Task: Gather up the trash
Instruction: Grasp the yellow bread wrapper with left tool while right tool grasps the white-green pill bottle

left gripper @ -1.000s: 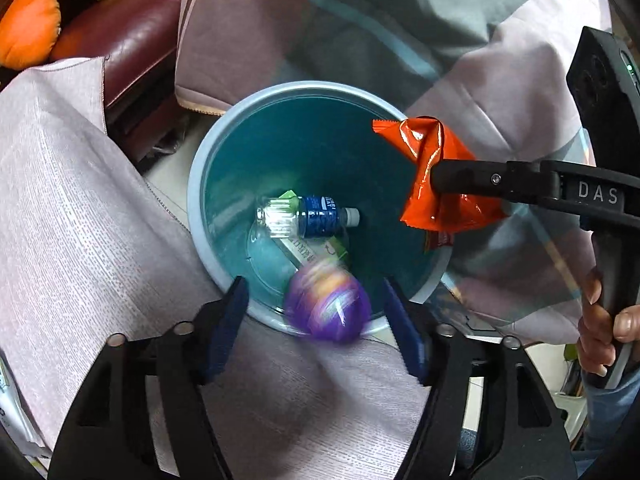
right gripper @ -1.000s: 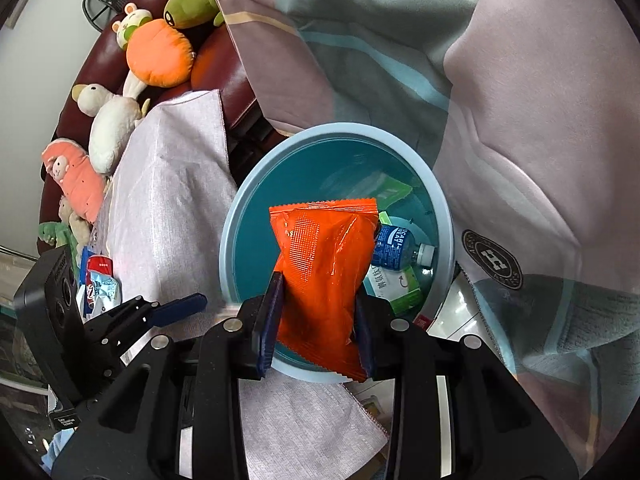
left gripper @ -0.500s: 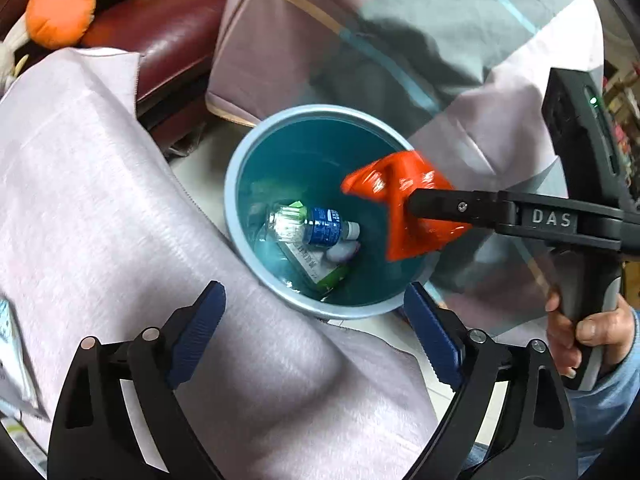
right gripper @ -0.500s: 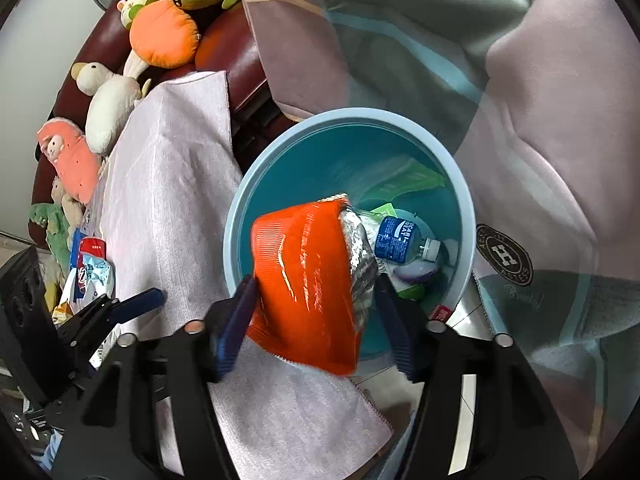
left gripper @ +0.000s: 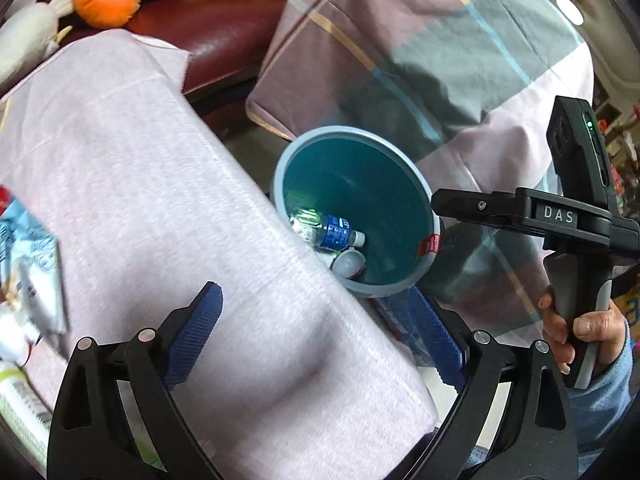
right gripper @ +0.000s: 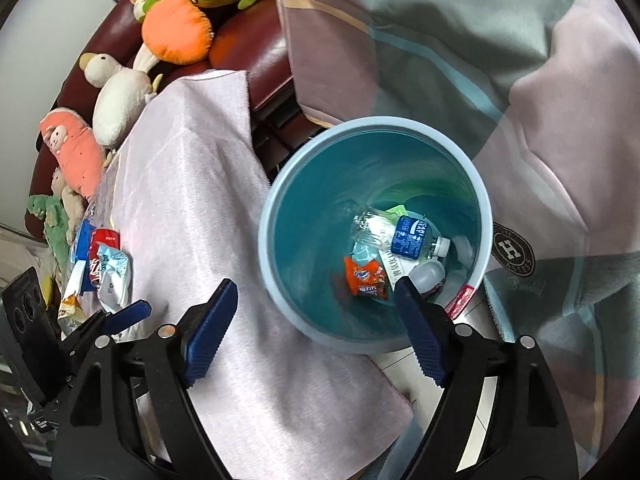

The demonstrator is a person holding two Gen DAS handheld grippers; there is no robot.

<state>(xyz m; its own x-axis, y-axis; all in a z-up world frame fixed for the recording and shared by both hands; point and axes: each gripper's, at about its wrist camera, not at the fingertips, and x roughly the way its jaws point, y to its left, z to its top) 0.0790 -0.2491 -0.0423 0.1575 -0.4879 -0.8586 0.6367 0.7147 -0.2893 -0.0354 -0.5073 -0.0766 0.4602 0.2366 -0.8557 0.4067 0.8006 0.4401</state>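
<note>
A light-blue trash bin (right gripper: 272, 216) (left gripper: 400, 280) stands on the floor between the cloth-covered table and a blanket. Inside it lie a plastic bottle (right gripper: 404, 236) (left gripper: 332, 232), an orange snack packet (right gripper: 366, 278) and a rounded grey-purple item (left gripper: 348, 264). My right gripper (right gripper: 316, 320) hangs over the bin's near rim, its jaws opening with nothing between them. My left gripper (left gripper: 316, 328) is open and empty above the table's edge, left of the bin. A person's hand (left gripper: 580, 328) holds the right gripper's handle. More wrappers (right gripper: 112, 276) and a red can (right gripper: 100, 248) lie on the table.
A pale pink cloth (right gripper: 192, 184) covers the table. Plush toys (right gripper: 176, 32) sit on a dark red sofa (right gripper: 256, 56) behind it. A patchwork blanket (right gripper: 500, 80) rises beside the bin. A blue-white packet (left gripper: 28, 264) lies at the table's left.
The purple item dropped from my left gripper into the bin. The right gripper opened and the orange packet fell in. Both grippers rose, and the left one drew back over the table.
</note>
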